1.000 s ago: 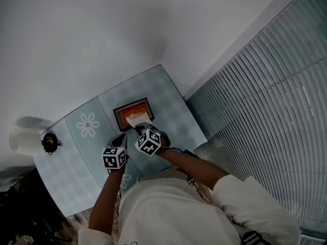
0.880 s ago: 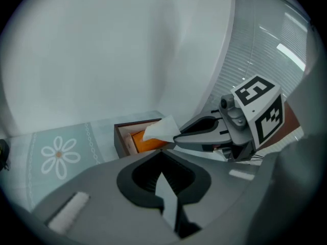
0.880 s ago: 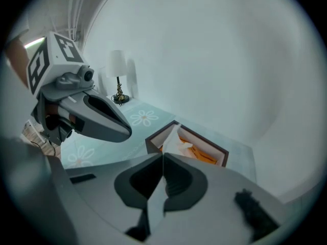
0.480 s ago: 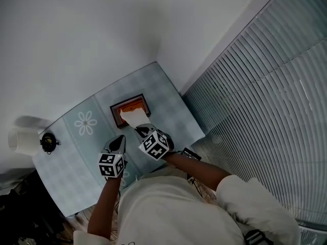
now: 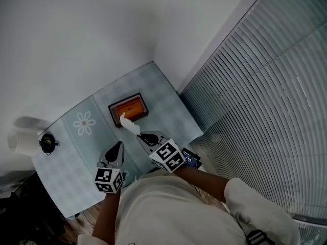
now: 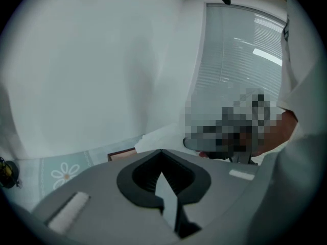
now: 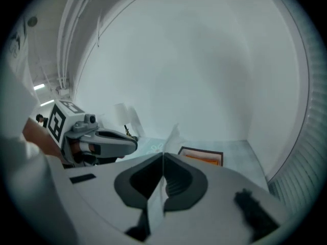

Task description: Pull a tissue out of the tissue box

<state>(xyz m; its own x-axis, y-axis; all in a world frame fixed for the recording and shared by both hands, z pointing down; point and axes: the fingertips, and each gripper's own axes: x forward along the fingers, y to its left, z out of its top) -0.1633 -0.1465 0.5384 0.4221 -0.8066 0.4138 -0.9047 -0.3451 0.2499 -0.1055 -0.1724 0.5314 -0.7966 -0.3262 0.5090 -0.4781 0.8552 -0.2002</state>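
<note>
The tissue (image 5: 130,125) is pinched between the clenched jaws of the right gripper (image 5: 144,137), raised over the near edge of the tissue box (image 5: 127,107) on the table (image 5: 69,162), while the left gripper (image 5: 116,148) is seen clenched on nothing.

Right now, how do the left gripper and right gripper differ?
The right gripper pinches the tissue, which trails toward the tissue box; the left gripper holds nothing. The left gripper sits lower in the head view than the right gripper. Both have their fingers closed.
</note>
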